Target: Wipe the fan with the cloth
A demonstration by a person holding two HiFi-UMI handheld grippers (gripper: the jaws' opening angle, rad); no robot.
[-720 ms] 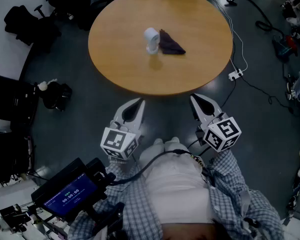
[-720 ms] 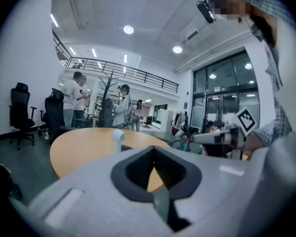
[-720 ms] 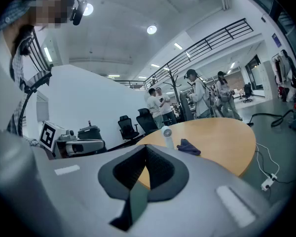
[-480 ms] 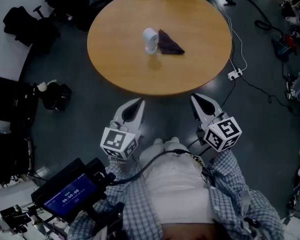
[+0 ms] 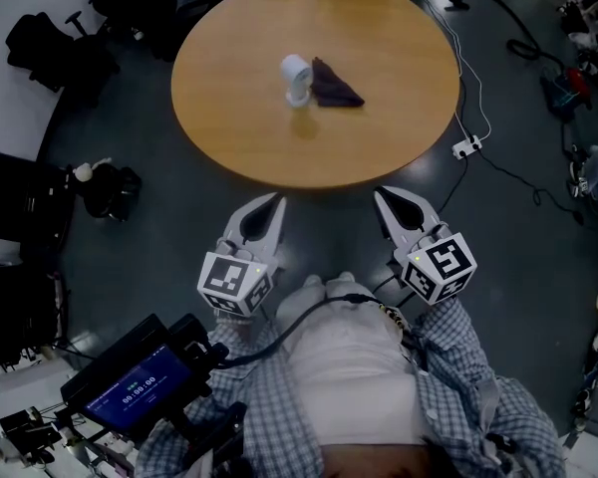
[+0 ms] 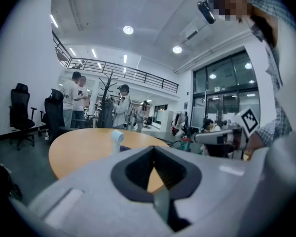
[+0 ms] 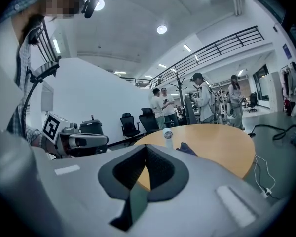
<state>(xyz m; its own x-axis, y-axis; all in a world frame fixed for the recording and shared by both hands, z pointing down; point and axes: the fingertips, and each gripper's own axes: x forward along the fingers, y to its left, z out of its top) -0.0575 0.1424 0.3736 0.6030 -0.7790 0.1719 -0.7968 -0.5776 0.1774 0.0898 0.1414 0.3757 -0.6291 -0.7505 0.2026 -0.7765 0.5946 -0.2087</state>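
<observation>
At nine o'clock, dark grey floor (image 5: pixel 130 237). Centre: round wooden table (image 5: pixel 379 118) bearing small white fan (image 5: pixel 296 76), crumpled dark purple cloth (image 5: pixel 336 88) just beside at its three o'clock. At six, left gripper (image 5: pixel 275 201) and right gripper (image 5: pixel 380 194), both pressed together, empty. Only in gripper views: standing people (image 6: pixel 74 100), balcony railing (image 7: pixel 222 46).

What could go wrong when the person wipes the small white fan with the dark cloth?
The small white fan stands upright on a slim stand; a sideways wipe may topple it.
The dark crumpled cloth lies right beside it, so the shut right gripper could knock the fan while grabbing.
A white power strip lies on the floor by the round wooden table: a possible trip.
</observation>
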